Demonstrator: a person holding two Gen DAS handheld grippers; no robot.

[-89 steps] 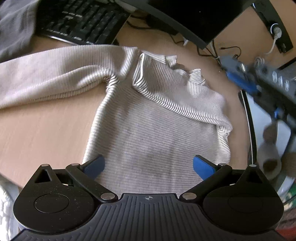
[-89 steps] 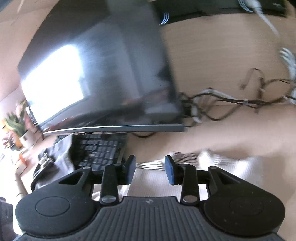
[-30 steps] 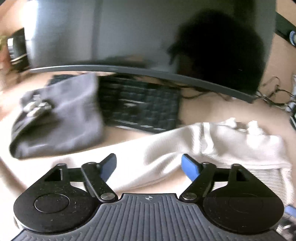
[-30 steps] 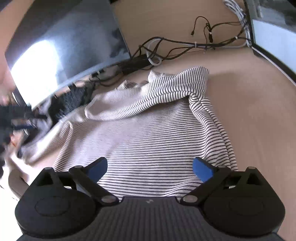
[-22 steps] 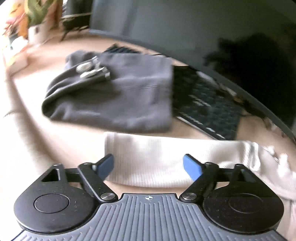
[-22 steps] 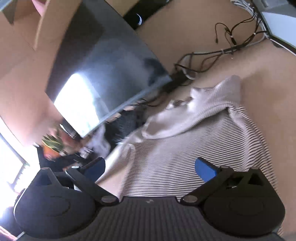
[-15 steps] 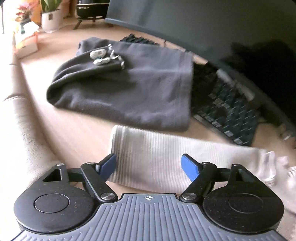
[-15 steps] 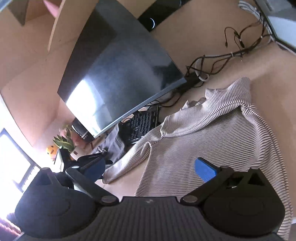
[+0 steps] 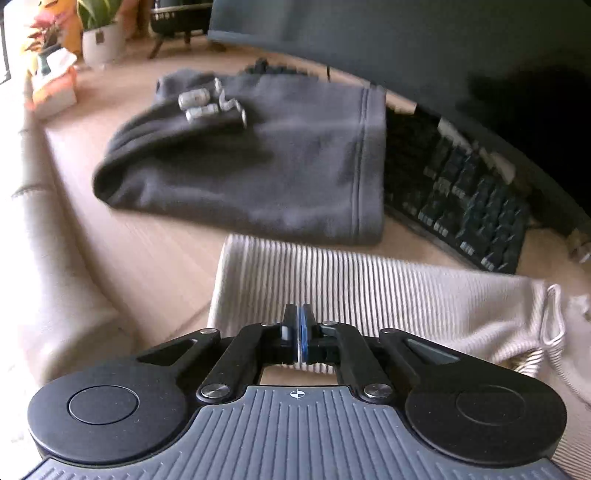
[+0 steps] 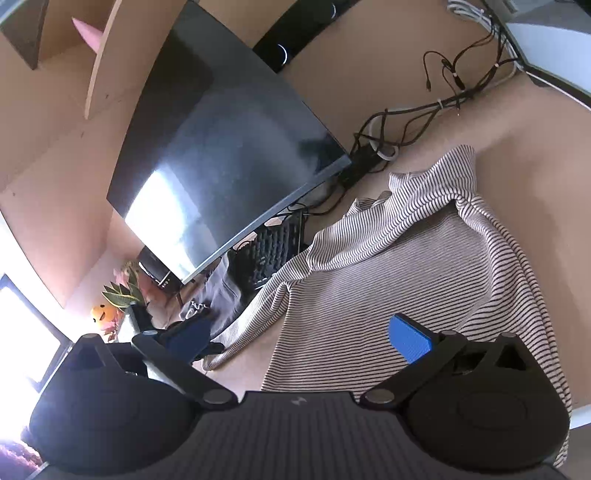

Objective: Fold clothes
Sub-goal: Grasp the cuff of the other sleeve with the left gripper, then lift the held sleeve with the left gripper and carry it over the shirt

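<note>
Left wrist: sleeve [image 9: 369, 291] in claw [image 9: 297, 332].

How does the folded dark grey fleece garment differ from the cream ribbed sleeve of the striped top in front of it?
The dark grey fleece garment is plain, smooth and folded into a compact bundle; the cream ribbed sleeve is pale, ribbed and stretched out flat. The grey garment lies untouched and partly covers the black keyboard; the sleeve's near edge is pinched in the shut left gripper. Both rest on the wooden desk.

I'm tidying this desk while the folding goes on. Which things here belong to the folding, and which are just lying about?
Folding:
striped top
its sleeve
left gripper
right gripper

Lying about:
grey garment
keyboard
monitor
cables
plants
</note>
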